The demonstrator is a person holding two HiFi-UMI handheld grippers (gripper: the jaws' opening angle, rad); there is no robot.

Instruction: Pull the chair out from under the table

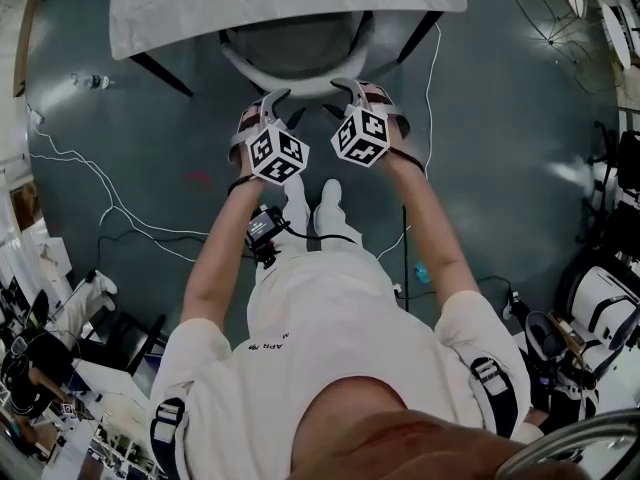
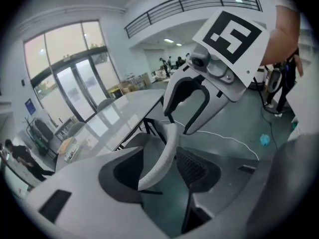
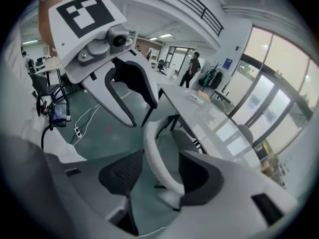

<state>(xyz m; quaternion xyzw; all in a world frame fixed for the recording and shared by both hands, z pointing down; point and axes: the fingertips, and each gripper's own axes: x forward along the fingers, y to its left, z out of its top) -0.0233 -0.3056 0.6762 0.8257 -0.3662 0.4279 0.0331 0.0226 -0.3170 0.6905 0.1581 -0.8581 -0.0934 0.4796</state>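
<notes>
The chair (image 1: 300, 53) is tucked under a white marble table (image 1: 200, 8), and only its curved white backrest rim (image 1: 262, 76) sticks out on my side. Both grippers sit on that rim side by side, pointing downward. In the left gripper view the rim (image 2: 164, 148) runs between the spread jaws of my left gripper (image 2: 162, 158), with a gap on each side. The right gripper (image 3: 159, 171) straddles the same rim (image 3: 157, 153), its jaws also apart. From above, the left gripper (image 1: 268, 103) and right gripper (image 1: 360, 90) stand about a hand's width apart.
Dark table legs (image 1: 160, 73) splay out on both sides of the chair. White cables (image 1: 110, 203) trail over the green floor on the left, another cable (image 1: 432, 78) on the right. A small blue object (image 1: 422, 273) lies by my right side. Clutter lines both edges.
</notes>
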